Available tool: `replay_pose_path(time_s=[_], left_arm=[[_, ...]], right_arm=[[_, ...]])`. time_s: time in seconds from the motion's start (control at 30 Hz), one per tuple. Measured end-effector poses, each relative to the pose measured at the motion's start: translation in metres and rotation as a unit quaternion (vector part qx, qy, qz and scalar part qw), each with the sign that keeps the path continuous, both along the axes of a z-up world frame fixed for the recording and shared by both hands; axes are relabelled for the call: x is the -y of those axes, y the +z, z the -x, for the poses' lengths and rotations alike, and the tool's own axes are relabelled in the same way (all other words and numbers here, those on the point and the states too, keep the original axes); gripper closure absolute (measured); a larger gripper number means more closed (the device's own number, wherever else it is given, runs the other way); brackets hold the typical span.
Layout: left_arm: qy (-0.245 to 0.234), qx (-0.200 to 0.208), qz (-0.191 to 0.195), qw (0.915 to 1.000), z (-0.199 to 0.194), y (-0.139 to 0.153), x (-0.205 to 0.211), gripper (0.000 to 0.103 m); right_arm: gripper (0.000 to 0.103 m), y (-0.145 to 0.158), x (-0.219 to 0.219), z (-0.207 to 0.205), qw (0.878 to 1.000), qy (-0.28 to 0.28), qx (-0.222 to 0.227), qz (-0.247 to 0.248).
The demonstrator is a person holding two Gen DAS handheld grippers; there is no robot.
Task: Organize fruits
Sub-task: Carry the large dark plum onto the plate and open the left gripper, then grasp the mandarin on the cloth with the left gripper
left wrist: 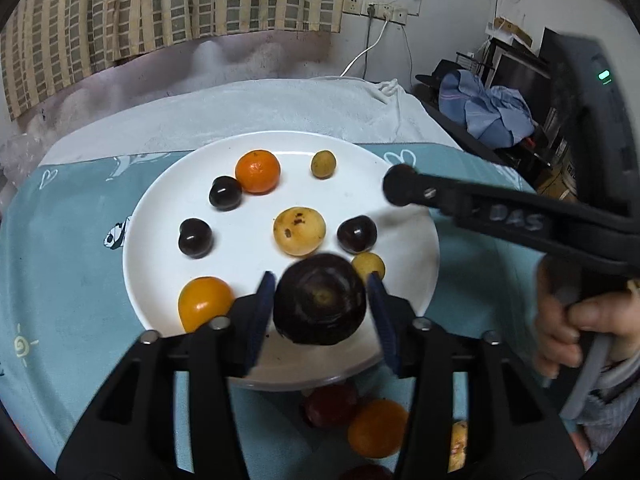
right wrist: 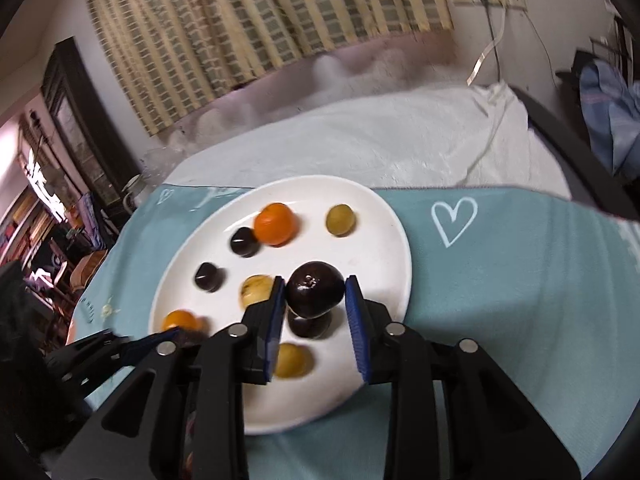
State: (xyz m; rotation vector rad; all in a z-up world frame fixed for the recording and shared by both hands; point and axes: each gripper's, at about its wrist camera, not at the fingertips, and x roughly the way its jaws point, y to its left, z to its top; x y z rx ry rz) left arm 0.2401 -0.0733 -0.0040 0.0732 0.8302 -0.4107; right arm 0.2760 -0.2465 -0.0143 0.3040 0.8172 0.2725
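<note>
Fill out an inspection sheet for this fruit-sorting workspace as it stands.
Surface: teal cloth, with a white towel behind it.
Job's things: white plate holds orange fruits, yellow fruits and dark fruits; loose fruits lie on the cloth by its near rim.
Clutter: nothing seen.
Grippers: left gripper open, a large dark fruit between its pads with no clear contact; right gripper shut on a small dark fruit above the plate.
Cables: white cable hangs from a wall socket.
Surroundings: checked curtain, blue clothes heap.
</note>
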Motion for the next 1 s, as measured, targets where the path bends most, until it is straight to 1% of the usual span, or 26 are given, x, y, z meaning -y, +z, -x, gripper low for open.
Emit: replay_pose_path(time_s=[0.03, 0.07, 0.1, 0.17, 0.23, 0.3, 0.33, 0.4, 0.47, 0.57, 0.63, 0.73, 0.8, 0.83, 0.9, 1.0], left_arm=[[0.004, 0.001, 0.0, 1.0, 0.0, 0.0, -0.001, 0.023], [0.005, 0.005, 0.0, 1.0, 0.001, 0.001, -0.003, 0.023], [0.003, 0.005, -0.002, 1.0, 0.002, 0.002, -0.003, 0.023], [0.006, 0.011, -0.005, 0.9999, 0.005, 0.004, -0.006, 0.023], [0.014, 0.017, -0.001, 0.9998, 0.009, 0.01, -0.013, 0.023], [0.022, 0.023, 0.006, 0.9995, 0.017, 0.017, -0.022, 0.023], [0.029, 0.029, 0.008, 0.9991, 0.023, 0.021, -0.028, 0.023], [0.045, 0.041, 0.01, 0.9981, 0.04, 0.027, -0.04, 0.019], [0.057, 0.049, 0.019, 0.997, 0.059, 0.03, -0.053, 0.013], [0.071, 0.058, 0.027, 0.9954, 0.099, 0.027, -0.072, 0.011], [0.076, 0.063, 0.029, 0.9947, 0.128, 0.02, -0.083, 0.009], [0.075, 0.066, 0.01, 0.9949, 0.168, 0.007, -0.091, 0.009], [0.063, 0.067, -0.008, 0.9957, 0.188, 0.0, -0.091, 0.008], [0.056, 0.068, -0.019, 0.9959, 0.198, -0.004, -0.088, 0.008], [0.043, 0.069, -0.04, 0.9959, 0.208, -0.008, -0.081, 0.008], [0.024, 0.072, -0.06, 0.9953, 0.213, -0.011, -0.072, 0.008]], right_arm=[[0.07, -0.003, 0.002, -0.002, 1.0, -0.007, -0.008, -0.005], [0.062, -0.006, 0.005, -0.004, 1.0, -0.011, -0.014, -0.012], [0.05, -0.006, 0.011, -0.003, 0.999, -0.013, -0.013, -0.031], [0.049, 0.002, 0.018, 0.006, 0.998, -0.022, 0.002, -0.052], [0.049, 0.019, 0.024, 0.019, 0.997, -0.021, 0.017, -0.066], [0.042, 0.038, 0.03, 0.039, 0.996, -0.022, 0.037, -0.082], [0.042, 0.044, 0.032, 0.047, 0.995, -0.022, 0.044, -0.086], [0.042, 0.055, 0.036, 0.069, 0.994, -0.019, 0.052, -0.092], [0.041, 0.061, 0.037, 0.086, 0.994, -0.015, 0.054, -0.096], [0.041, 0.061, 0.036, 0.115, 0.994, -0.004, 0.057, -0.096], [0.04, 0.051, 0.035, 0.139, 0.993, 0.0, 0.065, -0.096], [0.04, 0.032, 0.031, 0.16, 0.996, 0.005, 0.057, -0.076], [0.041, 0.02, 0.025, 0.161, 0.997, 0.016, 0.033, -0.062], [0.041, 0.018, 0.022, 0.16, 0.998, 0.018, 0.029, -0.061], [0.041, 0.019, 0.019, 0.159, 0.998, 0.021, 0.029, -0.058], [0.041, 0.02, 0.02, 0.163, 0.998, 0.018, 0.036, -0.055]])
